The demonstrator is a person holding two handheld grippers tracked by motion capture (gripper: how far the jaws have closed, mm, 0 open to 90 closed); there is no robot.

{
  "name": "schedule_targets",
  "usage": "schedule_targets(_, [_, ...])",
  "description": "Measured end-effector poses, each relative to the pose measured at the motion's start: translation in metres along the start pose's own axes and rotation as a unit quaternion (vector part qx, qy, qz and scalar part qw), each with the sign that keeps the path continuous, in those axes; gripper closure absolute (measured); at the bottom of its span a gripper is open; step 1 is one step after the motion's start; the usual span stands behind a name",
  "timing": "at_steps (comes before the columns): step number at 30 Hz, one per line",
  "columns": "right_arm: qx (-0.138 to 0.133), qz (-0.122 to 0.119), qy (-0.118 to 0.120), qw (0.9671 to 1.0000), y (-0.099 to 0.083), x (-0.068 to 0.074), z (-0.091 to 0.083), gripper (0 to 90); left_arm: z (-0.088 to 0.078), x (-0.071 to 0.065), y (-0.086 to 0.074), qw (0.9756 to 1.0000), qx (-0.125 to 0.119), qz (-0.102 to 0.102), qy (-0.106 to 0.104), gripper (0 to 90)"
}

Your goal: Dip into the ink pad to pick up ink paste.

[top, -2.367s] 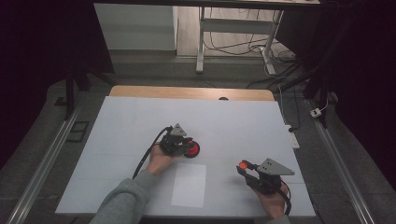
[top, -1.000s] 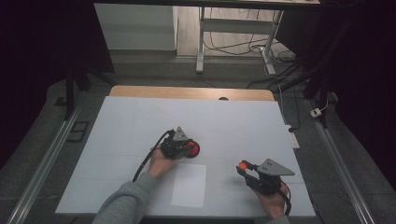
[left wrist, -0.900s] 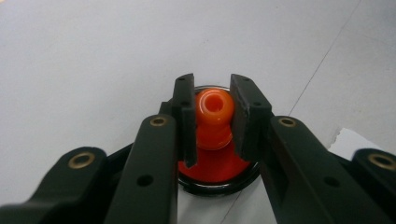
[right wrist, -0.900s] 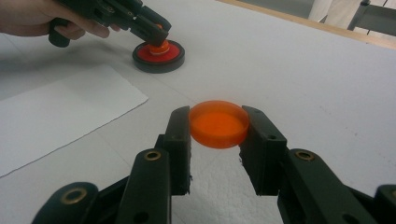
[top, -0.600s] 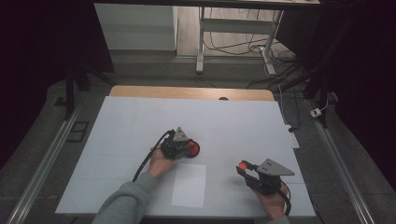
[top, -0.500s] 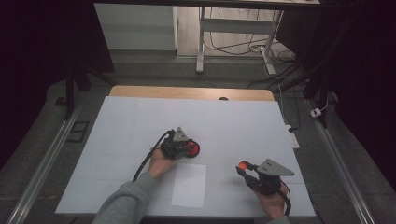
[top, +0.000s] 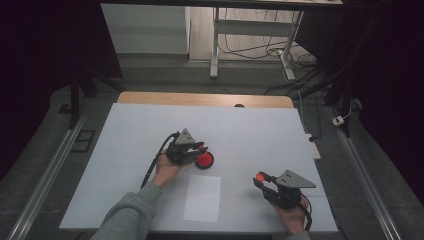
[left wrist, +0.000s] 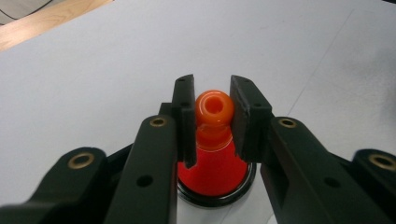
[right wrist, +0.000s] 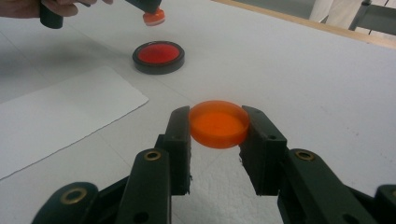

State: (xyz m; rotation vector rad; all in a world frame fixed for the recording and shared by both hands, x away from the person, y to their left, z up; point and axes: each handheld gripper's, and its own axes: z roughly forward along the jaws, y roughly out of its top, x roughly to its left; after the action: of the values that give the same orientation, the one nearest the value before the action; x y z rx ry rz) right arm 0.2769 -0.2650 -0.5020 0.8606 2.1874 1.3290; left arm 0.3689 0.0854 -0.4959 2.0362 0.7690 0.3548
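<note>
White table (top: 150,125), paper (top: 202,197) at lower centre. Left gripper (left wrist: 212,116) clamps stamp (left wrist: 213,140) above pad (right wrist: 158,57); right gripper (right wrist: 218,122) grips cap (right wrist: 218,122). Probably inking; next, onto paper.

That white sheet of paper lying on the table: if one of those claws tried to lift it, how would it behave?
The sheet of paper looks thin and lies flat on the table, so jaws would probably struggle to get under an edge. Once lifted, it would likely droop. Pushed, it would probably slide lightly over the smooth surface or buckle.
</note>
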Motion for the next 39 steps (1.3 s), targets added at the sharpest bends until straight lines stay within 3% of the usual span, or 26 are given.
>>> schedule_targets(3, [0.001,0.0,0.0,1.0,0.0,0.0,0.0,64.1,0.001,-0.004,0.001,1.0,0.005,0.005,-0.005,72.6])
schedule_targets(6, [0.0,0.0,0.001,1.0,0.0,0.0,0.001,64.1,0.007,-0.007,0.0,0.9996,0.021,0.021,0.002,72.6])
schedule_targets(24, [0.0,0.002,0.002,1.0,-0.001,-0.001,0.0,64.1,0.029,0.0,-0.011,0.9981,0.059,0.016,0.006,72.5])
schedule_targets(30, [0.001,0.002,0.001,1.0,-0.001,-0.002,0.0,64.1,0.03,-0.001,-0.015,0.999,0.044,0.004,0.004,72.8])
schedule_targets(35, [0.0,0.001,0.002,1.0,0.0,0.0,0.001,64.1,0.03,-0.004,-0.015,0.9985,0.05,0.018,0.015,73.1])
schedule_targets(39, [0.0,0.0,0.002,1.0,0.0,0.0,0.001,64.1,0.031,-0.001,-0.016,0.9989,0.045,0.007,0.006,73.1])
